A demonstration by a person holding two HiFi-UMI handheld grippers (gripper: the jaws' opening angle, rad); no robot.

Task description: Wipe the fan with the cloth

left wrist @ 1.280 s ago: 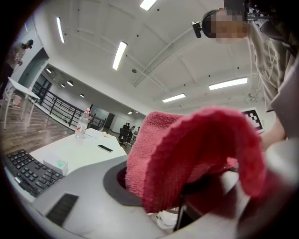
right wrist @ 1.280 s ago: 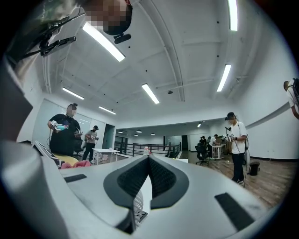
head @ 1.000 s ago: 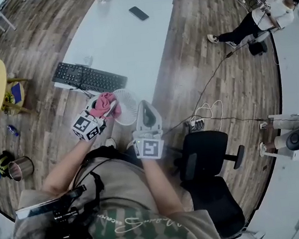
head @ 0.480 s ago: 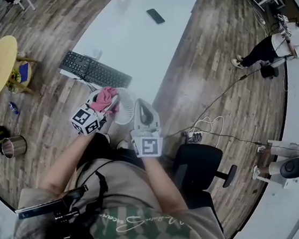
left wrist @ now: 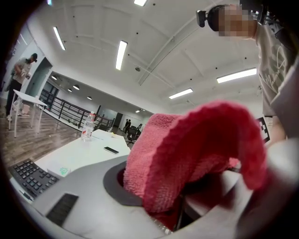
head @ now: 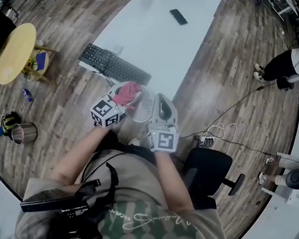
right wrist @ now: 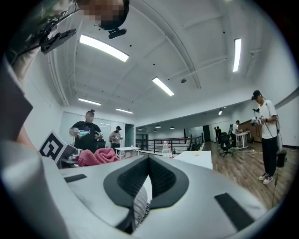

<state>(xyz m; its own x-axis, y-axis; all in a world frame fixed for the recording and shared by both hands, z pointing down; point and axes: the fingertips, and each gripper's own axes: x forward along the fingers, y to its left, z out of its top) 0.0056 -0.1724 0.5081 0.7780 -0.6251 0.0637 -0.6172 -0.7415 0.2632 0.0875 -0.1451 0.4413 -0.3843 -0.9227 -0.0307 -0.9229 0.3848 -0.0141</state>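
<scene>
Cloth [head: 128,90] check, anyone: which claw has the pink thing, and where's the fan [head: 146,104] right now?

— Left gripper [head: 121,102] has it. Its jaws are clamped on the bunched-up terry, which flops over both of them in the left gripper view. The fan's the small white one at the near edge of the white table [head: 150,40], just beside the end of the black keyboard [head: 115,70]. Cloth sits right up against its rim on the keyboard side.

Cool, and the other claw?

— Right gripper [head: 160,103] is closed tight on the fan's grille. You can see the white ribs pinched between its jaws in the right gripper view. Can't tell if the fan's base is actually resting on the tabletop, the grippers block that bit.
</scene>
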